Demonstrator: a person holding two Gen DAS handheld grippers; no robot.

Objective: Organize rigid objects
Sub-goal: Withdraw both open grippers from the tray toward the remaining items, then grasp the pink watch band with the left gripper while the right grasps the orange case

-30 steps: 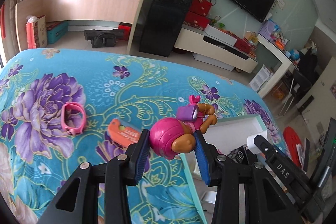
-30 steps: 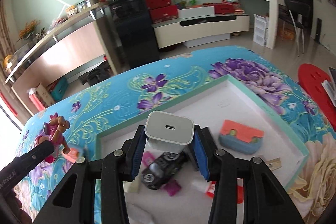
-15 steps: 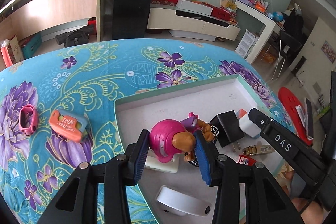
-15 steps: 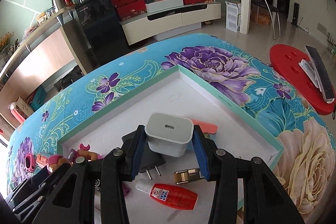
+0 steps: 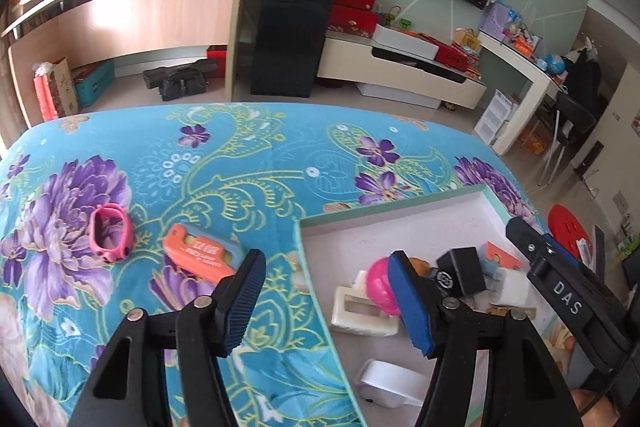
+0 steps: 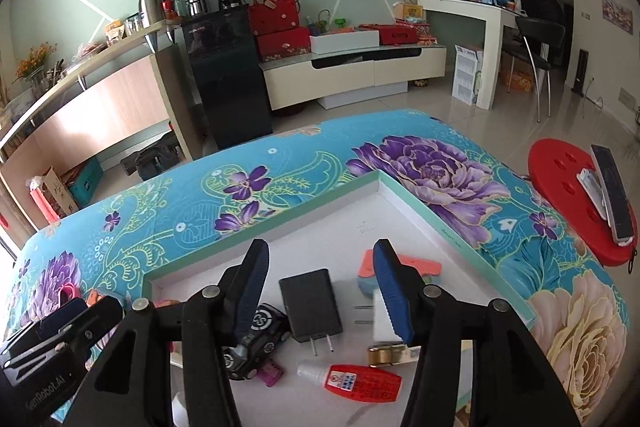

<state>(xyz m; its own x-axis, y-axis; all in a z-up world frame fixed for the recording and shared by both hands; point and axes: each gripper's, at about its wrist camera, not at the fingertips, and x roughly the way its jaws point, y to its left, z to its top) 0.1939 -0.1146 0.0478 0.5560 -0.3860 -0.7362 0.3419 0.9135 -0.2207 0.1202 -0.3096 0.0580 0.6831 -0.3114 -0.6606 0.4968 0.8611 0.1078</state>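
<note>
Toys and chargers sit in the shallow white tray: boxy black plug, glossy pink figure. Left gripper and right gripper jaws are opening, ribbed blue pads pinching nothing.

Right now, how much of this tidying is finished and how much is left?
Mostly done: the tray already holds the black charger, white charger, glue bottle, toy car and pink toy figure. Both the left tongs and right tongs are opening with nothing between them. Left on the cloth: the pink band and orange case.
</note>
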